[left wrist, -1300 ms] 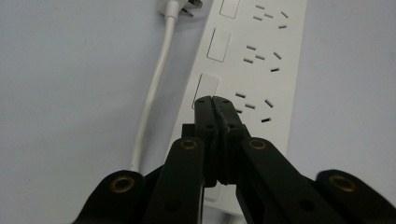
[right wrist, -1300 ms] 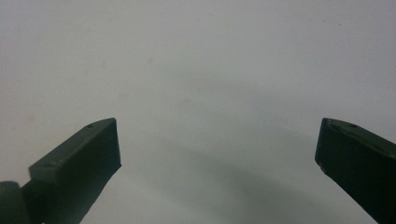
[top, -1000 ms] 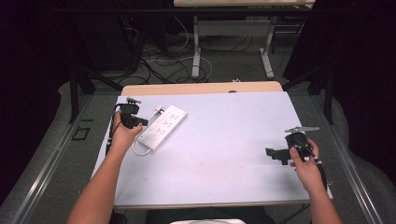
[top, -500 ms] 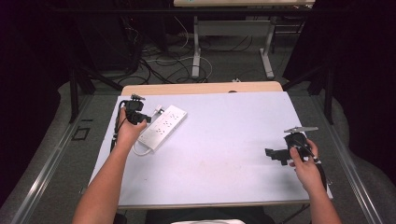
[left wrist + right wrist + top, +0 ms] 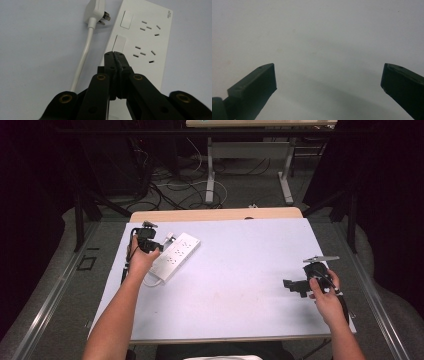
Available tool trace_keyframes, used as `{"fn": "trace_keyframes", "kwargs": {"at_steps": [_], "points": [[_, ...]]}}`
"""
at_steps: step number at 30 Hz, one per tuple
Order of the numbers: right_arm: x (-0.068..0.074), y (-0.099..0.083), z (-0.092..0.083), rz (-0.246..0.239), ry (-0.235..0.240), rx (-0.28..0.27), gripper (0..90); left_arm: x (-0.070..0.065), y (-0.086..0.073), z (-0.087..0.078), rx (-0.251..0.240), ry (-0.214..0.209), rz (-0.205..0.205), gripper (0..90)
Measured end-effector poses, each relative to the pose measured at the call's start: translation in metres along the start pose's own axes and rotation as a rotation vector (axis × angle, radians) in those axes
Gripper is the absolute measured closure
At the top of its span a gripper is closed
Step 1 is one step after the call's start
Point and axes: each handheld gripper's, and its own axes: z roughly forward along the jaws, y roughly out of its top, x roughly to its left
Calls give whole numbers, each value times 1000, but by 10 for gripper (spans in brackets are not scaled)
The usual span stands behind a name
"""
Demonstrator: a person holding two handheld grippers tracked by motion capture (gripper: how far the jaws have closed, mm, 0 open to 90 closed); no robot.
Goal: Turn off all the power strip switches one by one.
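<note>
Near edge of the tabletop: two forearms enter from below, each hand holding a gripper. Right gripper sits close to the right edge, toward the near right corner, jaws pointing left across the surface; in the right gripper view its jaws stand wide apart, released, over bare pale table with a few faint marks, nothing between them. Left gripper lies farther back, near the far left corner, held by the left hand. In the left gripper view its jaws are pressed together, clenched with nothing between them, the tips over or touching the near part of a white power strip; contact cannot be told. The power strip lies flat and slanted toward the far left corner, just right of the left gripper. It shows two socket groups with slots and two rectangular rocker switches along one side. Small grey printing sits at one far corner of the strip, too small to read. Its white cord runs alongside on the table and ends in a white plug, metal prongs showing, lying just beside the strip's far end.
</note>
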Motion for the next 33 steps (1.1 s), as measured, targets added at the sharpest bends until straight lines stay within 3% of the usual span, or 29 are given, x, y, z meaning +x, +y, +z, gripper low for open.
{"fn": "trace_keyframes", "kwargs": {"at_steps": [33], "points": [[0, 0, -1, -8, 3, -1, 0, -6, 1, 22, 32, 23, -8, 900]]}}
